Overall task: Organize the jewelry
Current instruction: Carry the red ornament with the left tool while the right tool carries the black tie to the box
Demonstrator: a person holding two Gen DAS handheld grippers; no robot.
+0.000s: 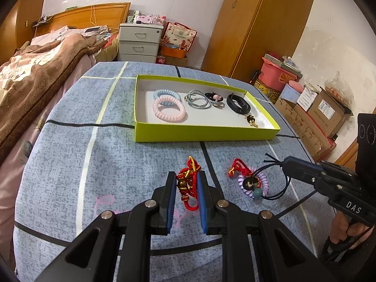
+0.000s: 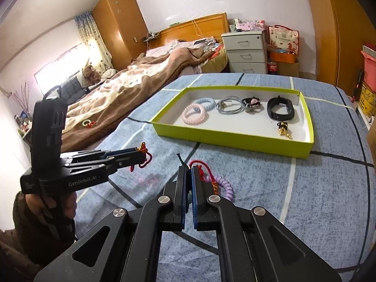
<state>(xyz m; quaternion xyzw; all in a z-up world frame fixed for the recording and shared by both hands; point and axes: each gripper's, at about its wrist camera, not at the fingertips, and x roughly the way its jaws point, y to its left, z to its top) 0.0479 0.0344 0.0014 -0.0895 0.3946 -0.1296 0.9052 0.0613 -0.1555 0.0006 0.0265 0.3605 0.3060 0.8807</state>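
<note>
My left gripper [image 1: 186,178] is shut on a red cord bracelet with gold and brown beads [image 1: 188,183], held just above the blue cloth; it also shows in the right wrist view [image 2: 143,152]. My right gripper [image 2: 188,171] is shut on a dark elastic hair tie [image 1: 270,181] that lies tangled with a purple coil tie [image 2: 224,185], a red cord charm [image 1: 237,166] and a green bead. A green-rimmed tray [image 1: 206,135] farther back holds pink and blue coil ties [image 1: 168,108], grey ties [image 1: 198,98], a black band [image 1: 238,104] and a small gold charm [image 1: 251,120].
The table carries a blue checked cloth [image 1: 112,159]. A bed with a brown blanket [image 1: 35,75] runs along the left. A white drawer unit [image 1: 139,41], a wardrobe [image 1: 258,23] and cardboard boxes [image 1: 312,117] stand behind and to the right.
</note>
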